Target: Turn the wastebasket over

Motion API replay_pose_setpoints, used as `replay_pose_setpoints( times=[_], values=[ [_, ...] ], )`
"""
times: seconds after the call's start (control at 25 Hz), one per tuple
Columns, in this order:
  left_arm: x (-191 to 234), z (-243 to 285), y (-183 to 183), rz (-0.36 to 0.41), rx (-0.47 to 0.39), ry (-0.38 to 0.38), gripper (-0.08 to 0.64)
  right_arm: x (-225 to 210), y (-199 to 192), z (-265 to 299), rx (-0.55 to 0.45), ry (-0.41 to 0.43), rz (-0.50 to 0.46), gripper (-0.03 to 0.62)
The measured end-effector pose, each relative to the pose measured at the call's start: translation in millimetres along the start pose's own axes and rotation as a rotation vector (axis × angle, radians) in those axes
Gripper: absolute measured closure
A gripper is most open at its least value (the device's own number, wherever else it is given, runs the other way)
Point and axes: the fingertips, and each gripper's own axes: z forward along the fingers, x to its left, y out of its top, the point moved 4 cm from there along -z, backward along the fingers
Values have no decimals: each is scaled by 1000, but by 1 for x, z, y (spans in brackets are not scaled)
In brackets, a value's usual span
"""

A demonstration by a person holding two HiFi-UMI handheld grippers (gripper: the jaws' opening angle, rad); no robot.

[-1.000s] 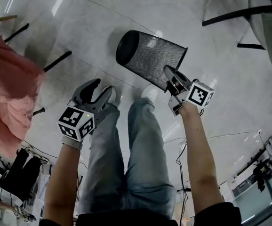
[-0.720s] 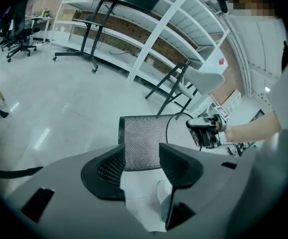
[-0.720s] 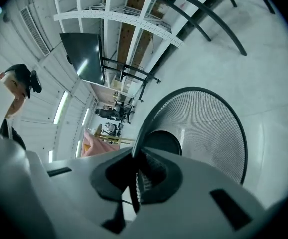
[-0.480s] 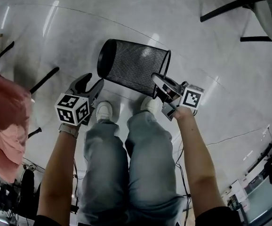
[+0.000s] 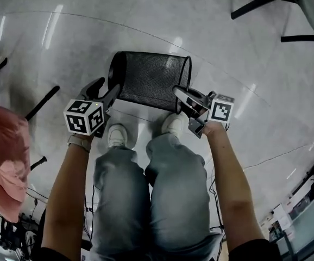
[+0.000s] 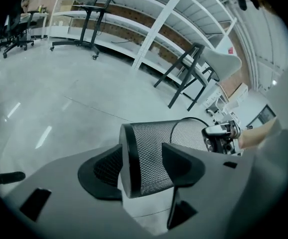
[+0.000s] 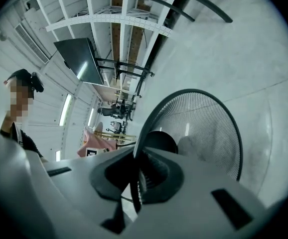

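Wastebasket (image 5: 151, 79) lies on its side, seemingly mid-turn, w/ the person's shoes (image 5: 118, 132) just beside its wall; touching the floor or not, can't tell. R gripper (image 5: 180, 94), at the basket's mouth end, is pinched tight on the wire rim (image 7: 194, 94). L gripper (image 5: 105, 88), at its base end, has just been opening: jaws wide apart, base (image 6: 129, 158) between them, not pressed. Next prob. needs L to steady the base while R swings the mouth down. Head view hides both grips; R gripper view shows the rim between the pads, L gripper view the slack round the base.
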Motion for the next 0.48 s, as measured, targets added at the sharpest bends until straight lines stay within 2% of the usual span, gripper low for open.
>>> replay_pose_setpoints(
  times=[0.12, 0.2, 0.32, 0.48],
  values=[
    [2, 10, -4, 8, 35, 2, 314, -11, 4, -7, 7, -146, -56, 557],
    [4, 17, -6, 9, 49, 2, 314, -18, 1, -11, 38, -223, -93, 508],
    [7, 24, -4, -20, 41, -11, 314, -15, 1, -12, 108, -353, -186, 387],
    [9, 28, 3, -40, 27, -29, 315, -10, -1, -30, 231, -706, -384, 364]
  ],
)
